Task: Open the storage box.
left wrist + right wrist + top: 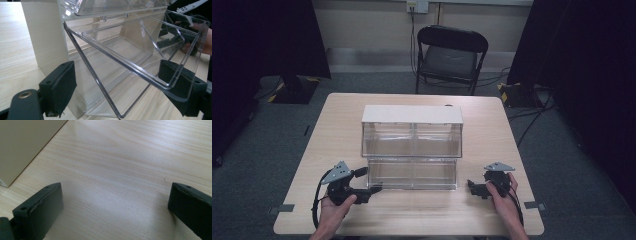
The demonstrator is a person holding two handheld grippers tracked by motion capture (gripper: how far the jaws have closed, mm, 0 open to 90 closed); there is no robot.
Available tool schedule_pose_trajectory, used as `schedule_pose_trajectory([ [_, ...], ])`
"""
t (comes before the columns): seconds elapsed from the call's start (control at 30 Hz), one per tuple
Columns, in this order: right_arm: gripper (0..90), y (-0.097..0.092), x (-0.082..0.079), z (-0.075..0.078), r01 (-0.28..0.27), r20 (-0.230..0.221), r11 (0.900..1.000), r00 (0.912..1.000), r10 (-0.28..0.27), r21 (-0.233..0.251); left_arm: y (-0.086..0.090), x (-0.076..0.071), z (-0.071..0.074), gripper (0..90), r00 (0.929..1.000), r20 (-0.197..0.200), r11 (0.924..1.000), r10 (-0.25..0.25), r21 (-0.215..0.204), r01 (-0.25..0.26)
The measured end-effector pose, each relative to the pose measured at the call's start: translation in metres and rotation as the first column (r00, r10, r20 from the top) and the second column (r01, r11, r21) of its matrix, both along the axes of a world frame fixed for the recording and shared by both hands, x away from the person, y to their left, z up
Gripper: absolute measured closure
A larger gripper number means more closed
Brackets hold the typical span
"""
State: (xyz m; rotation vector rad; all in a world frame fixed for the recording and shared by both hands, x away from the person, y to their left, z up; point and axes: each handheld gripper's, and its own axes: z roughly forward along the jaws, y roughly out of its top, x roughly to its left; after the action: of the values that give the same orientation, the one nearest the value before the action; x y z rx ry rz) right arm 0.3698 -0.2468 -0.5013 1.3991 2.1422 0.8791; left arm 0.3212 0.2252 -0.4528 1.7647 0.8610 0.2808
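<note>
The clear plastic drawer [130,62] of the lower tier stands tilted out from the white-sided organiser [412,145] at the middle of my wooden table [337,130], its front rim toward me. My left gripper [371,190] sits at the drawer's near left corner; in the left gripper view the rim runs between the two black pads [60,87], one pad right against the rim's end, the other apart from the plastic, so the jaws are half spread and I cannot tell whether they pinch it. My right gripper [473,188] rests just off the organiser's right side, jaws spread wide over bare tabletop, grasping nothing. Behind the table stands a black folding chair [451,55].
</note>
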Motion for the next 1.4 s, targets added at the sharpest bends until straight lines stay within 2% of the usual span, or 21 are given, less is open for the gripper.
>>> schedule_pose_trajectory([
  [0.53, 0.0, 0.000, 0.000, 0.000, 0.000, 0.000, 1.0000, 1.0000, 0.000, 0.000, -0.002, 0.001, 0.004, 15.6, 0.9999, 0.014, 0.9993, 0.006, 0.036, -0.007],
  [0.7, 0.0, 0.000, 0.000, 0.000, 0.000, 0.000, 1.0000, 1.0000, 0.000, 0.000, -0.003, 0.002, 0.005, 15.5, 0.9999, 0.013, 0.9996, 0.011, 0.027, -0.012],
  [0.83, 0.0, 0.000, 0.000, 0.000, 0.000, 0.000, 1.0000, 1.0000, 0.000, 0.000, -0.002, 0.002, 0.007, 15.6, 0.9998, 0.015, 0.9992, 0.012, 0.037, -0.012],
  [0.97, 0.0, 0.000, 0.000, 0.000, 0.000, 0.000, 1.0000, 1.0000, 0.000, 0.000, -0.002, 0.002, 0.009, 15.5, 0.9997, 0.015, 0.9996, 0.017, 0.024, -0.017],
  [1.07, 0.0, 0.000, 0.000, 0.000, 0.000, 0.000, 1.0000, 1.0000, 0.000, 0.000, -0.001, 0.003, 0.011, 15.6, 0.9997, 0.023, 0.9993, 0.011, 0.034, -0.012],
  [1.13, 0.0, 0.000, 0.000, 0.000, 0.000, 0.000, 1.0000, 1.0000, 0.000, 0.000, -0.001, 0.003, 0.011, 15.6, 0.9998, 0.015, 0.9998, 0.013, 0.017, -0.013],
  [1.2, 0.0, 0.000, 0.000, 0.000, 0.000, 0.000, 1.0000, 1.0000, 0.000, 0.000, -0.002, 0.003, 0.012, 15.6, 0.9996, 0.023, 0.9994, 0.013, 0.032, -0.014],
  [1.27, 0.0, 0.000, 0.000, 0.000, 0.000, 0.000, 1.0000, 1.0000, 0.000, 0.000, -0.002, 0.004, 0.013, 15.5, 0.9997, 0.022, 0.9998, 0.012, 0.017, -0.013],
  [1.33, 0.0, 0.000, 0.000, 0.000, 0.000, 0.000, 1.0000, 1.0000, 0.000, 0.000, -0.001, 0.004, 0.015, 15.5, 0.9995, 0.030, 0.9996, 0.010, 0.025, -0.010],
  [1.4, 0.0, 0.000, 0.000, 0.000, 0.000, 0.000, 1.0000, 1.0000, 0.000, 0.000, -0.001, 0.004, 0.016, 15.5, 0.9994, 0.032, 0.9998, 0.012, 0.014, -0.012],
])
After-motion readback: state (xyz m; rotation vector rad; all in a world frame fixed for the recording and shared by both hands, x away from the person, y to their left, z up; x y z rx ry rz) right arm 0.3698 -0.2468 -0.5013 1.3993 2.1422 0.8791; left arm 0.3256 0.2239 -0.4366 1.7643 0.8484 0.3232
